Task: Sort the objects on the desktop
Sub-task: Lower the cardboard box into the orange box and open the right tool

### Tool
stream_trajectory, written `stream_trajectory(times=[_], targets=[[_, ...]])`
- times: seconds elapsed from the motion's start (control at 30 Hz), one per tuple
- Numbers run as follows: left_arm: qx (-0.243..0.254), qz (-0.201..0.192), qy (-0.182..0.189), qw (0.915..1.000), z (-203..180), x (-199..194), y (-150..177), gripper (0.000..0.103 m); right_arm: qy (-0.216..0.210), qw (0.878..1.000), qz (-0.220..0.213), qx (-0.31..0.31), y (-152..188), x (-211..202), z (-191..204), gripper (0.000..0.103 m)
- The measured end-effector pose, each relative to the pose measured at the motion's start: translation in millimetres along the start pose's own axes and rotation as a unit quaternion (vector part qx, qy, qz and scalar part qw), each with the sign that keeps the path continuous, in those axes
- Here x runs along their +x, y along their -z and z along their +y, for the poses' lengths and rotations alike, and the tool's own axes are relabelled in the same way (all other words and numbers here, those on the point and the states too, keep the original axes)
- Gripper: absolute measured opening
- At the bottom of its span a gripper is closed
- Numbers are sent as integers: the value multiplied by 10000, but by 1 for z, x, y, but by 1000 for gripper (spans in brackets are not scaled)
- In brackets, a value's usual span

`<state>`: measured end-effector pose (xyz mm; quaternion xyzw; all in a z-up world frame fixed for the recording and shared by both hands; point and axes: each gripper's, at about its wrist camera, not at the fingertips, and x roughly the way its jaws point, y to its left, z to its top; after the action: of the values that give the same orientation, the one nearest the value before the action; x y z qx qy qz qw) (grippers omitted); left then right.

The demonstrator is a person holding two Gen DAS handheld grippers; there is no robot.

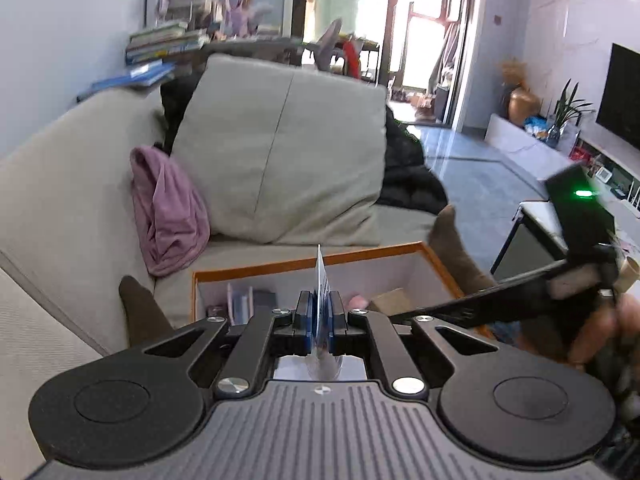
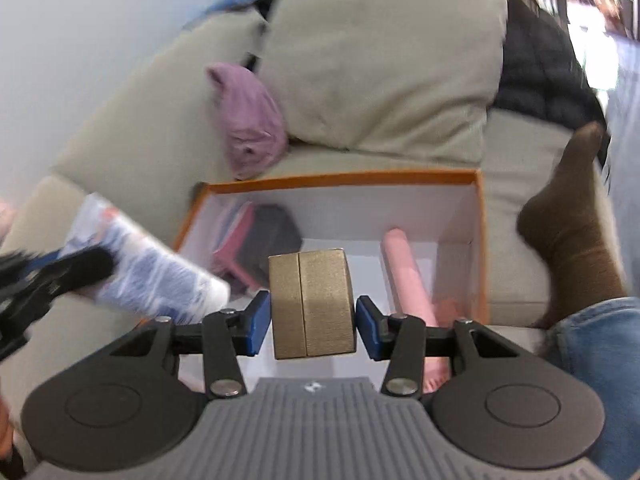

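Jaws: left gripper (image 1: 320, 316) pinches a thin blue-white packet (image 1: 321, 280); right gripper (image 2: 314, 322) brackets a gold box (image 2: 312, 304) above the orange-rimmed cardboard box (image 2: 344, 178). Next, probably release both inside.

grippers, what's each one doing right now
left gripper: shut on a thin blue-white packet.
right gripper: shut on a gold box.

Boxes: one orange-rimmed box (image 2: 340, 179) on the sofa.
Gold blocks: one gold block (image 2: 312, 304), between my right jaws.
Packets: one blue-white packet (image 2: 152, 272), in my left jaws.
Pink tubes: one pink tube (image 2: 408, 272), in the box.
Cushions: one cushion (image 1: 280, 152).
Purple cloths: one purple cloth (image 1: 168, 208).
Socked feet: two.
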<state>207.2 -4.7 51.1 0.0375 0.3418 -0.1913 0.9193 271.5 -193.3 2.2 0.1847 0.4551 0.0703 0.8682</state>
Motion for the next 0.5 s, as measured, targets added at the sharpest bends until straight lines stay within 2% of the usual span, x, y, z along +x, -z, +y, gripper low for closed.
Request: stream_trajectory(times=[0.17,0.27,0.37,0.5], targets=[[137,321,11,9994,18,20,0,7,275,9988,265,300,-30,70,6,48],[200,443,-35,9988,24,30,5,7,326,9977,408,428,-40,99,9,49],[222,526,3,9984,29,38,8,7,235,9972,492,519,-42,116,12,49],[269,617,0,9977,32,44,11,7,-58,9964,574,624,-44,118,9,51]])
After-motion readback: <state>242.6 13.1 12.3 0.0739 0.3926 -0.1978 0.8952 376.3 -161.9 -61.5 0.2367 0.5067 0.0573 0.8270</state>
